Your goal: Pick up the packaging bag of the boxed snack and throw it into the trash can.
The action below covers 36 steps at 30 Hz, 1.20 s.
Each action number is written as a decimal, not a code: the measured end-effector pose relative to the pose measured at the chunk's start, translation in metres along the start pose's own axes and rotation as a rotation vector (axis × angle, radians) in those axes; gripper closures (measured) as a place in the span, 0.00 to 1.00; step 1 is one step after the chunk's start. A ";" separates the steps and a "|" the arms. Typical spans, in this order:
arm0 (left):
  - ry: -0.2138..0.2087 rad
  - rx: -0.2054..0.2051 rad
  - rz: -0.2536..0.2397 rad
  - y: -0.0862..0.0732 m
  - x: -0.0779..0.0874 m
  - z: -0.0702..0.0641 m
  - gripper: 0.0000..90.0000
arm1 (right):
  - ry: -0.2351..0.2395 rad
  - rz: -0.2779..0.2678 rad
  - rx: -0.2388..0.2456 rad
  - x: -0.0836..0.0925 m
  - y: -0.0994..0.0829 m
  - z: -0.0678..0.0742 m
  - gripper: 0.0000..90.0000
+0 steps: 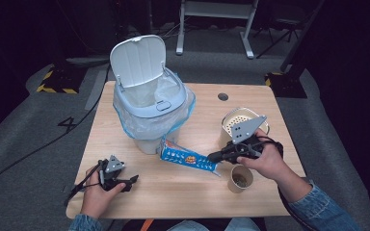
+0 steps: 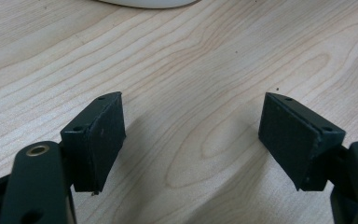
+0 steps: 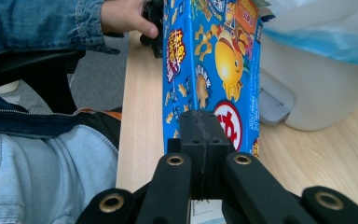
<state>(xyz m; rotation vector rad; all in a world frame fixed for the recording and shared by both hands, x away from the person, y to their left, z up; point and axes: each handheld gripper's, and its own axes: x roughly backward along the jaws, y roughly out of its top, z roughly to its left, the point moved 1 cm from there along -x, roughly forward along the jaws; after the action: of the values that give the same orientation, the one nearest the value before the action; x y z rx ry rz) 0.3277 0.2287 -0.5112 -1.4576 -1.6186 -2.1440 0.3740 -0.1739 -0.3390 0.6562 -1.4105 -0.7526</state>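
Note:
A blue snack packet [image 1: 189, 158] with cartoon prints hangs above the table, its far end by the foot of the bin. My right gripper [image 1: 215, 157] is shut on the packet's near end; in the right gripper view the jaws pinch the blue packet [image 3: 214, 60] at its bottom edge. A white pedal bin [image 1: 149, 103] with a clear liner and its lid up stands at the table's left middle. My left gripper [image 1: 134, 179] rests near the front left edge, open, with bare wood between its pads [image 2: 101, 140].
A paper cup [image 1: 241, 179] with dark dregs stands just below my right hand. A round cream container [image 1: 238, 120] with a perforated insert sits behind that hand. The bin's white base [image 3: 326, 88] is close to the right of the packet. The table's front edge [image 1: 173, 214] is near.

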 end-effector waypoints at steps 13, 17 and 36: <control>-0.013 -0.008 -0.002 -0.001 0.000 0.003 0.26 | -0.050 -0.076 -0.010 0.041 0.015 0.004 1.00; -0.013 -0.010 -0.001 0.000 0.000 0.005 0.26 | -0.072 -0.085 -0.003 0.056 0.026 0.005 1.00; -0.002 0.003 0.001 -0.001 0.001 0.004 0.26 | -0.228 -0.078 0.027 0.077 0.099 -0.032 1.00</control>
<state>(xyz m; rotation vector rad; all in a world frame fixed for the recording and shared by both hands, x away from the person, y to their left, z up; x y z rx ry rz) 0.3292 0.2320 -0.5114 -1.4604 -1.6206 -2.1396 0.4141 -0.1752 -0.2154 0.6653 -1.6129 -0.8929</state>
